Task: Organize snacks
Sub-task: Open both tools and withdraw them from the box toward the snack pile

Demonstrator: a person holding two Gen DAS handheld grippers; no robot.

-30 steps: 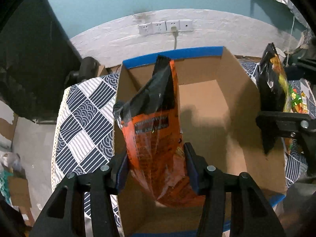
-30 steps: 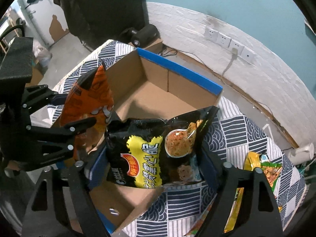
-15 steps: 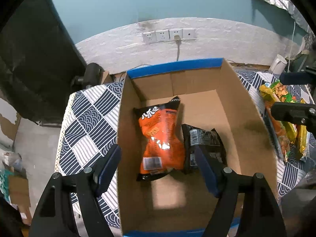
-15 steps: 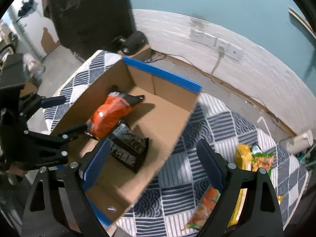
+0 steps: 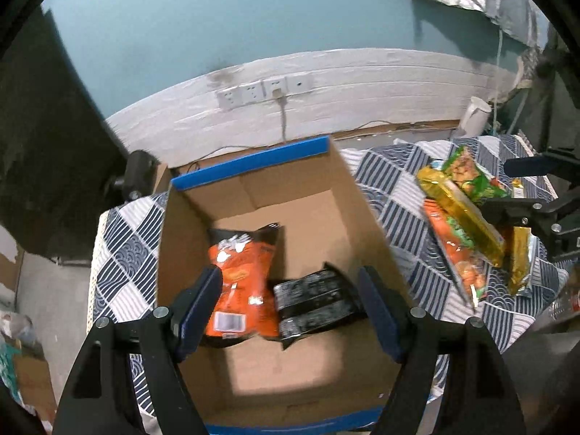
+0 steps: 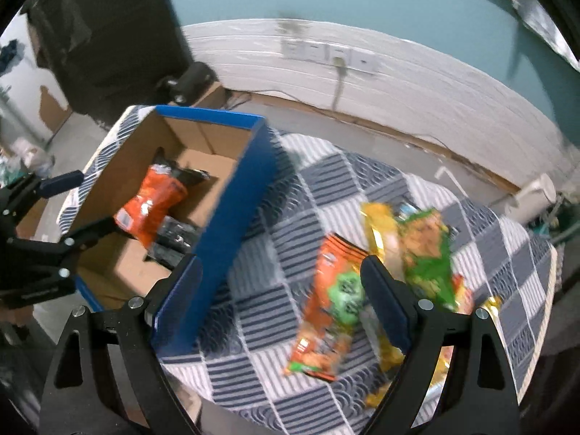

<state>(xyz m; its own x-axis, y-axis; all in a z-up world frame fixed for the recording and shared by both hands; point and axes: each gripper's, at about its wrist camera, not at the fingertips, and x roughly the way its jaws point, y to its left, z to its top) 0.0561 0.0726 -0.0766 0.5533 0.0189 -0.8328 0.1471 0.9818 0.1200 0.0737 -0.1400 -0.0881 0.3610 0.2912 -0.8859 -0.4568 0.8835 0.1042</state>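
A cardboard box [image 5: 366,217] with blue tape on its rim stands on the patterned cloth. Inside lie an orange snack bag [image 5: 241,282] and a black snack bag [image 5: 315,299] side by side. My left gripper [image 5: 290,304] is open and empty above the box. My right gripper [image 6: 281,297] is open and empty over the cloth, right of the box [image 6: 232,217]. A pile of snack bags lies right of the box: an orange and green bag [image 6: 330,301], a yellow bag [image 6: 380,232] and a green bag [image 6: 426,253]. The pile also shows in the left wrist view [image 5: 467,232].
The table wears a navy and white checked cloth [image 6: 282,330]. A white wall with sockets [image 5: 264,90] and a cable runs behind. A dark curtain [image 5: 43,137] hangs at the left. A white roll [image 6: 533,192] stands at the far right.
Both grippers let go of their bags, which now lie in the box. Both grippers opened and rose. The right gripper swung right, over the pile of snacks.
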